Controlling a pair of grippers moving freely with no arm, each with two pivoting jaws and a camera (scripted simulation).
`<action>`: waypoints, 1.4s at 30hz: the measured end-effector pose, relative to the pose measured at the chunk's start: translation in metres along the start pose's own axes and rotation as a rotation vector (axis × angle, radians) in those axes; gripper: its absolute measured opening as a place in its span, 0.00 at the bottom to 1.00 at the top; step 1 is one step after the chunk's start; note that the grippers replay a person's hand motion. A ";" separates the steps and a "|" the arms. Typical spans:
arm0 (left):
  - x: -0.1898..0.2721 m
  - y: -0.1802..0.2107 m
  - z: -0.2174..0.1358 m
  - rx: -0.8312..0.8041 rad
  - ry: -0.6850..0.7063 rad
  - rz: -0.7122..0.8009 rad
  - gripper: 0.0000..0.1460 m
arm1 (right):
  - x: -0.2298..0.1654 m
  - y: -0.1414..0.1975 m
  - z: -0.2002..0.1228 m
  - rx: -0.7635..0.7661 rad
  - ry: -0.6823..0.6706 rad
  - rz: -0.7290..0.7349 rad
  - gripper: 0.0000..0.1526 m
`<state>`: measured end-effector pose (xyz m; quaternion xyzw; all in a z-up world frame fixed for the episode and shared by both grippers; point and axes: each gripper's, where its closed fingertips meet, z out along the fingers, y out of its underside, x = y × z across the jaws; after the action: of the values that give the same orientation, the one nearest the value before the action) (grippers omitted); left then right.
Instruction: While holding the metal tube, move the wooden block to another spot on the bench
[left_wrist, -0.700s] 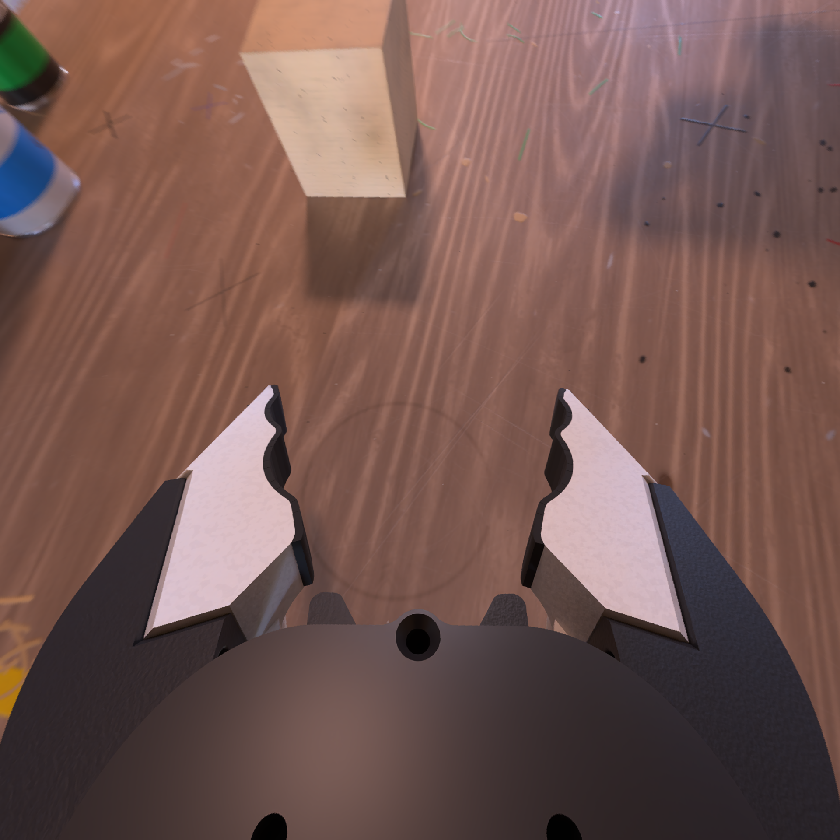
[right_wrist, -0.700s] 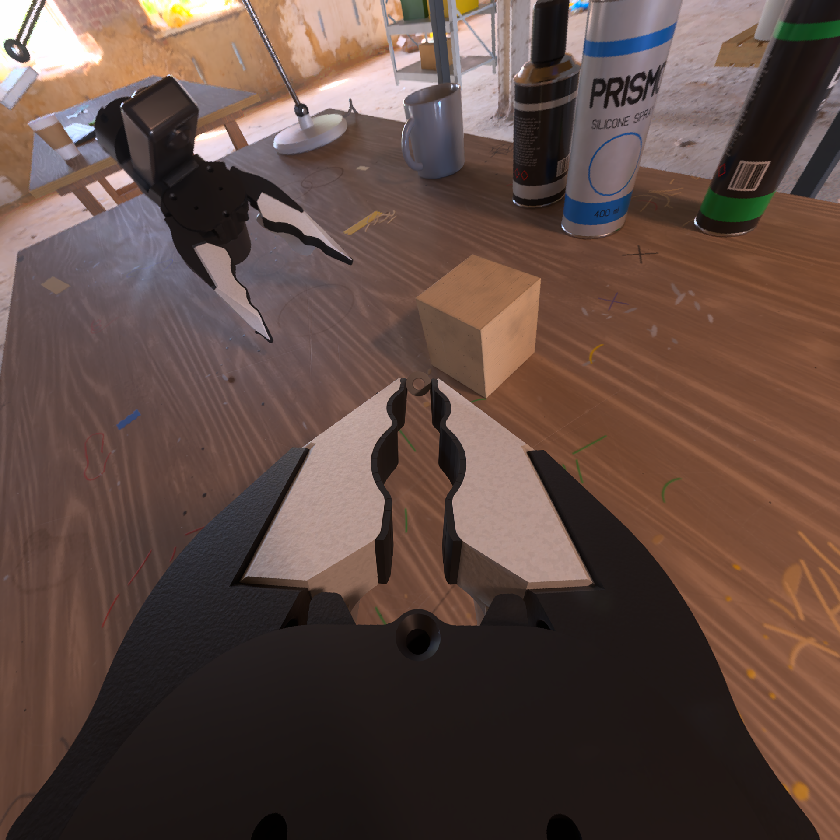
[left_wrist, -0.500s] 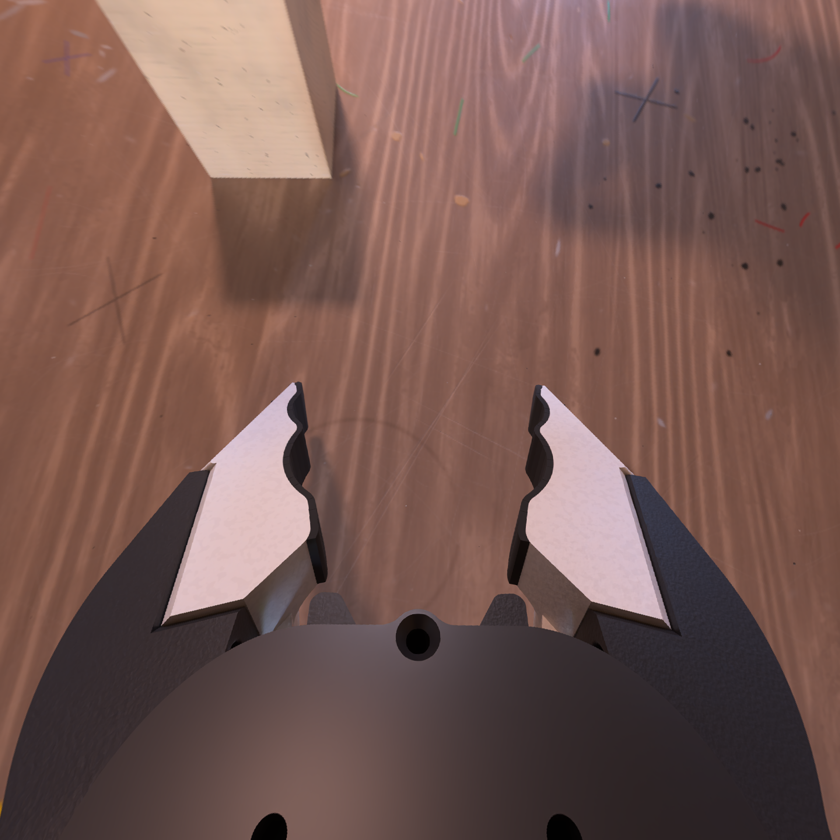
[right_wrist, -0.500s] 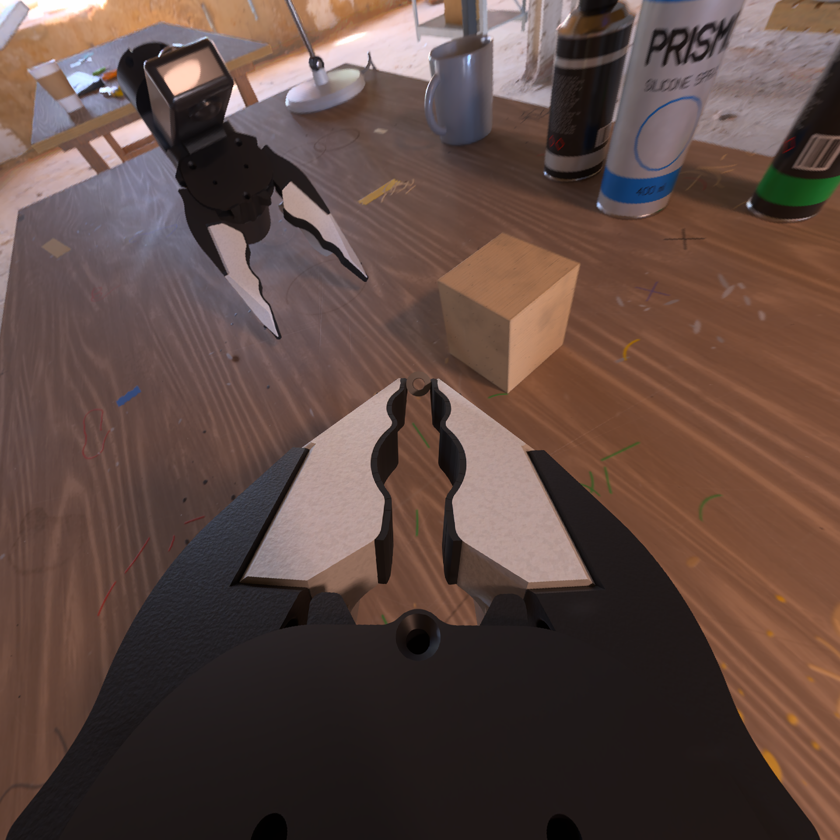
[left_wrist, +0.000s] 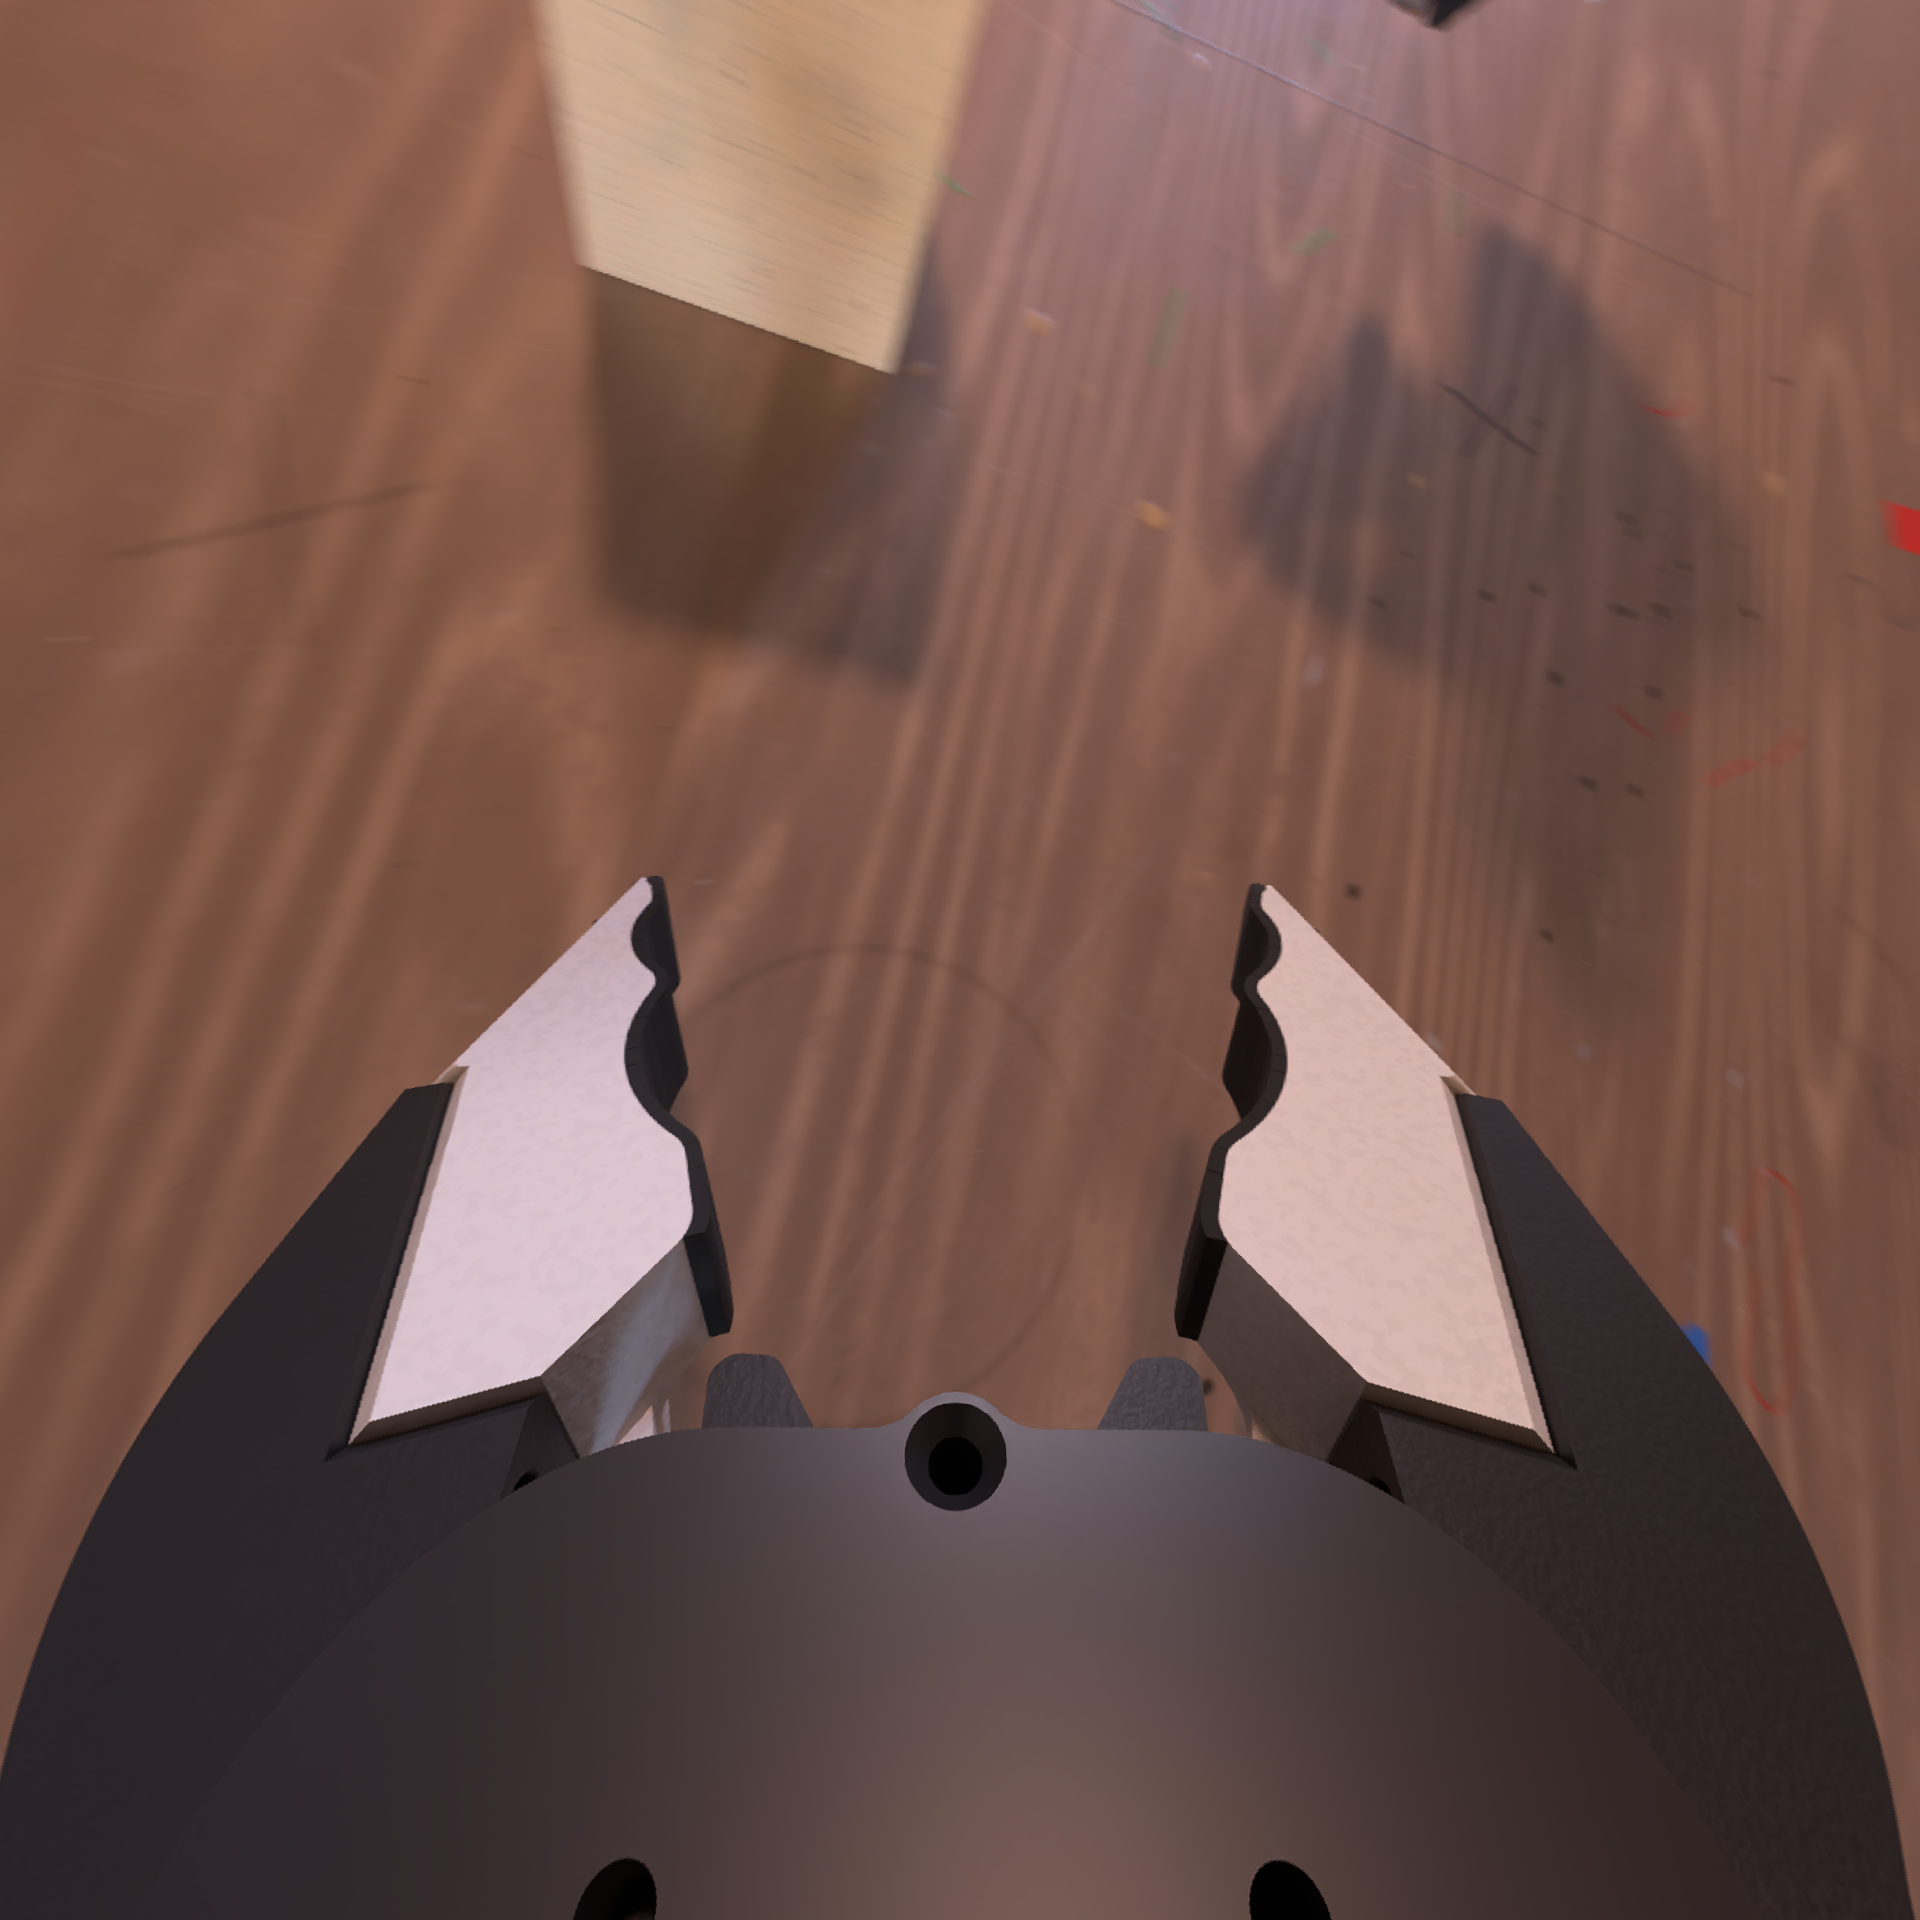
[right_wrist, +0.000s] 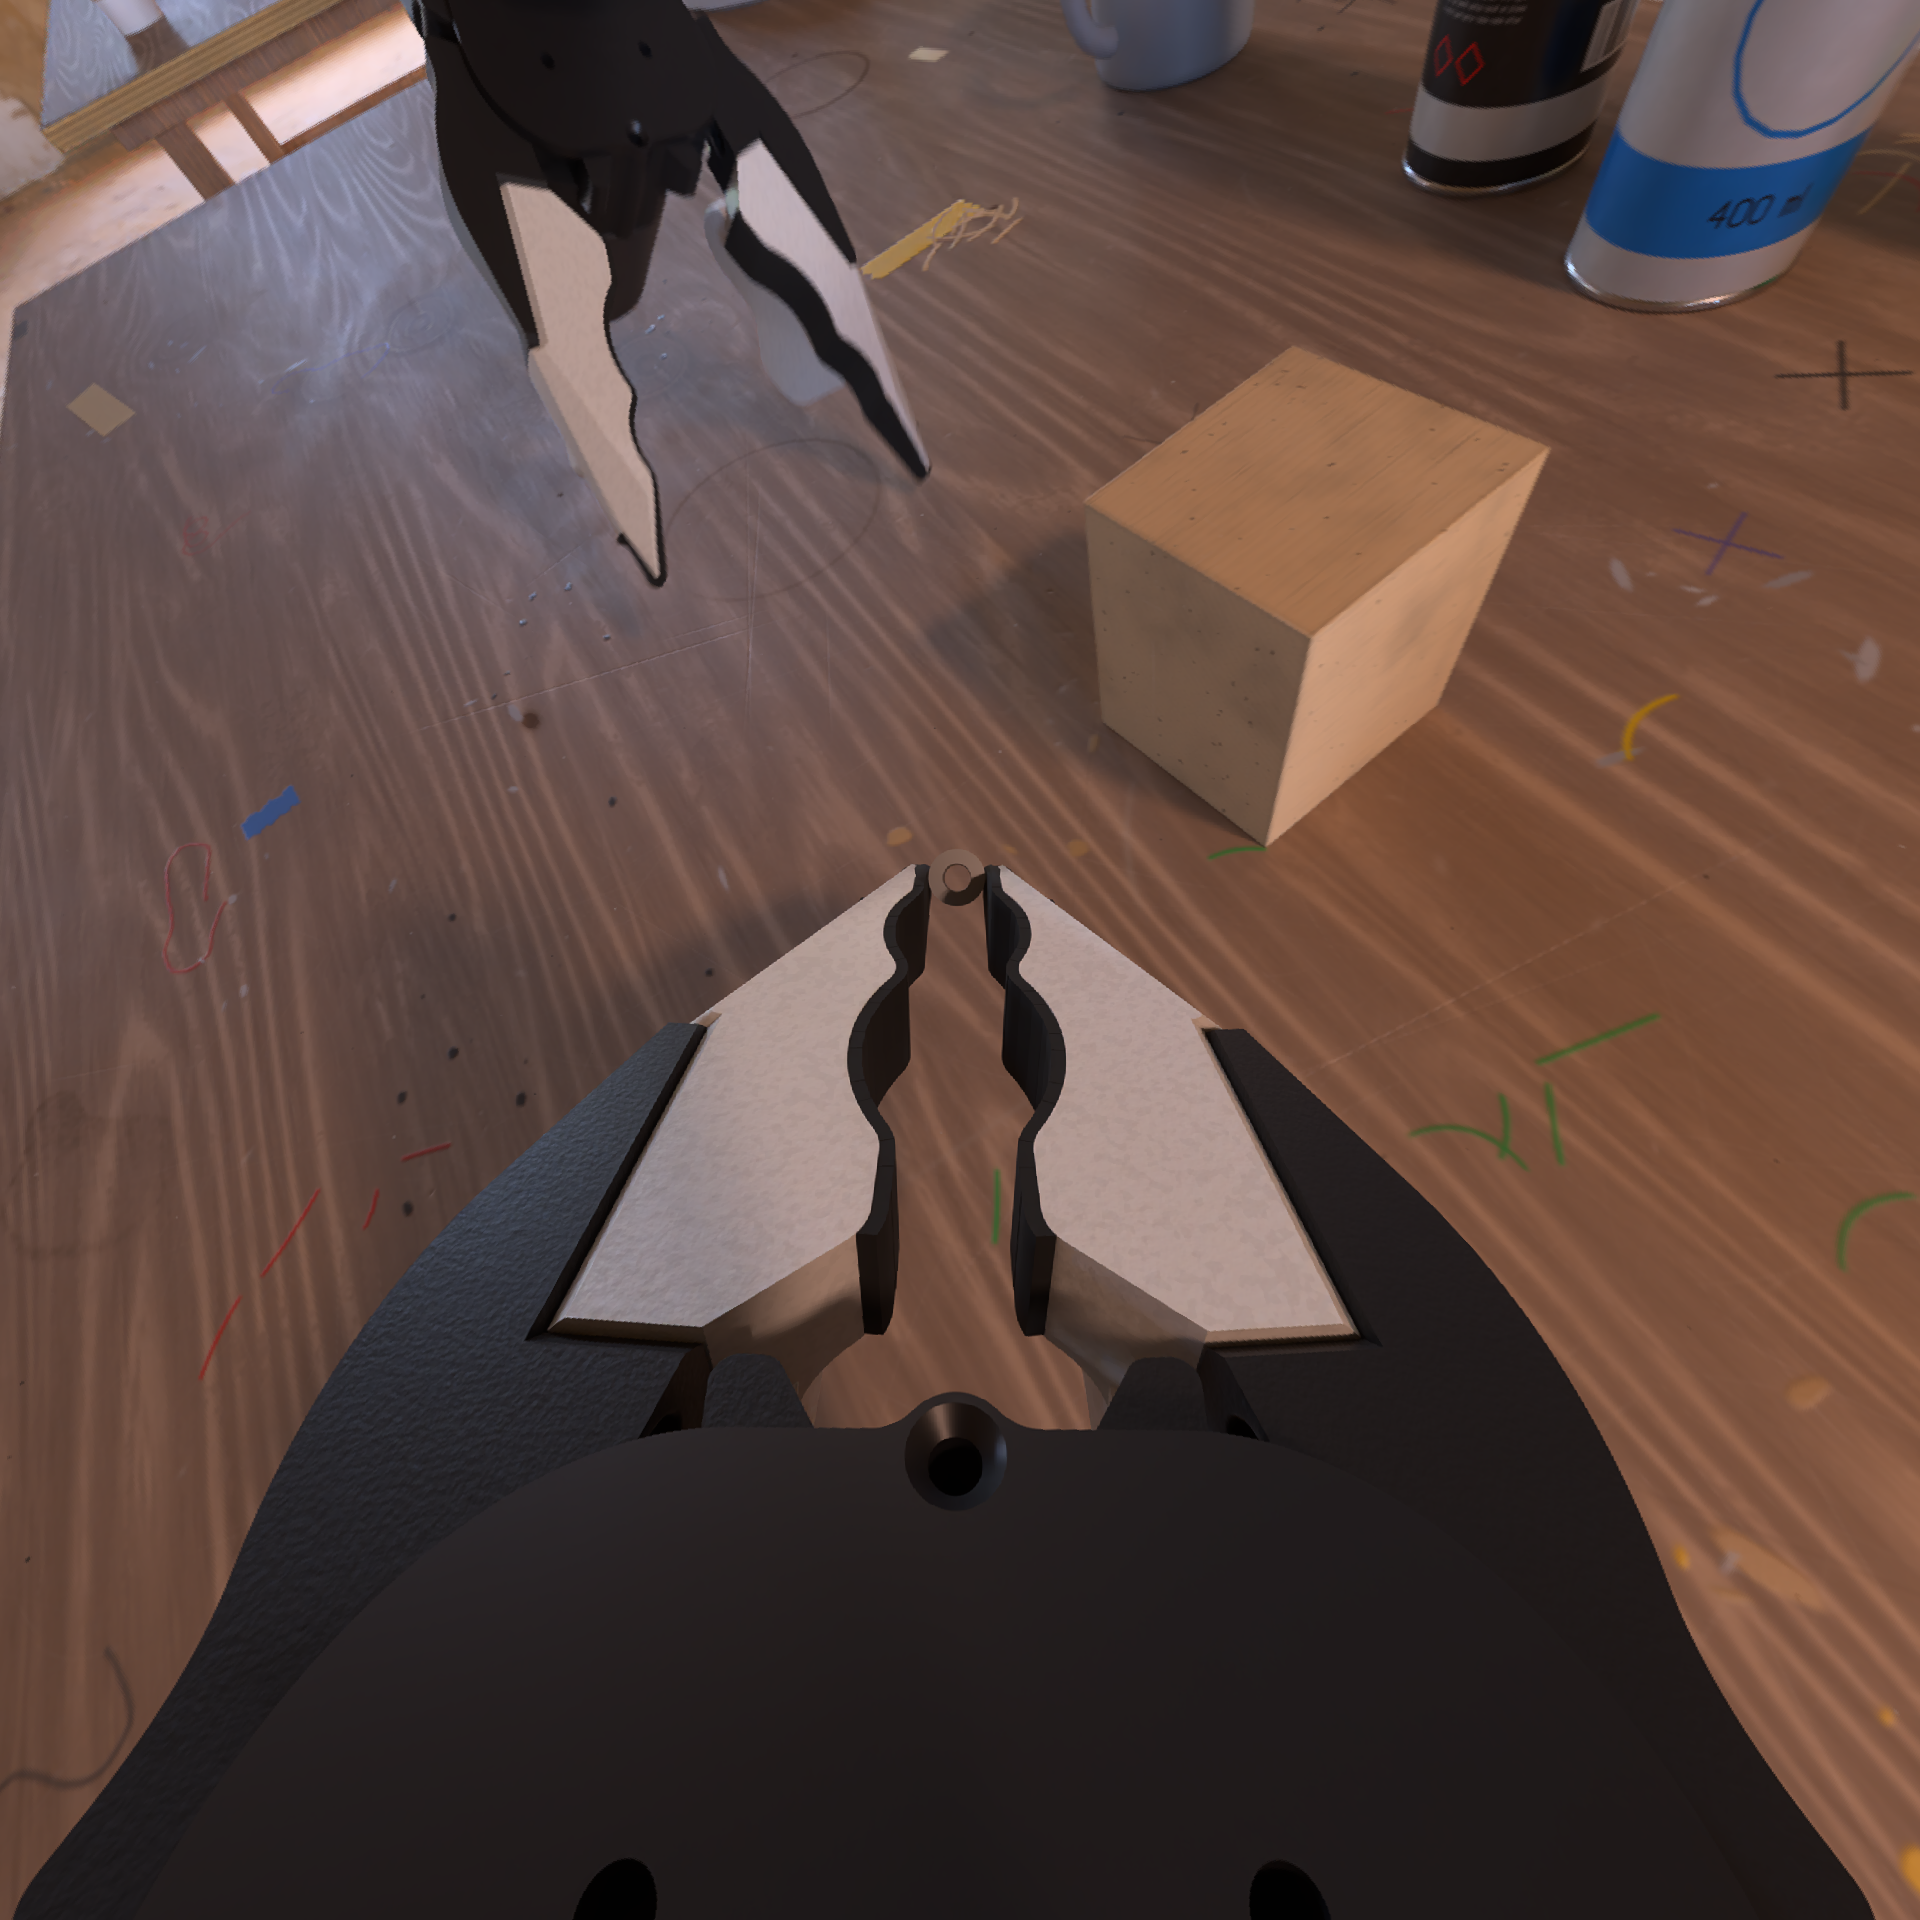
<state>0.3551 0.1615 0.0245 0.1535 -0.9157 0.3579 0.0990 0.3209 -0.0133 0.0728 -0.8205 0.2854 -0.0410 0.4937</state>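
A pale wooden block stands on the brown bench. In the left wrist view the block is ahead at the top, blurred. My right gripper is shut on a thin metal tube, seen end-on as a small ring between the fingertips, in front and to the left of the block. My left gripper is open and empty, above the bench short of the block. It also shows in the right wrist view, hanging open to the left of the block.
Spray cans stand at the back right: a black and white one and a white and blue one. A blue-grey mug stands behind. A second table lies past the bench's far left edge.
The right gripper has moved forward and down with the tube, nearer the block. The left gripper has turned and come closer to the block, its jaws still open.
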 end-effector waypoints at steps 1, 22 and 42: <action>-0.010 -0.004 -0.006 0.007 -0.061 -0.003 0.77 | 0.002 0.000 -0.002 0.004 0.004 0.004 0.06; -0.028 -0.142 0.078 -0.149 -0.191 0.235 0.61 | 0.023 -0.005 -0.052 0.138 0.039 0.042 0.06; -0.017 -0.160 0.066 -0.246 -0.153 0.311 0.54 | 0.027 -0.001 -0.069 0.164 0.063 0.047 0.06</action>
<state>0.4227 0.0086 0.0715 0.0236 -0.9700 0.2416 -0.0093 0.3193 -0.0810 0.1030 -0.7688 0.3155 -0.0783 0.5507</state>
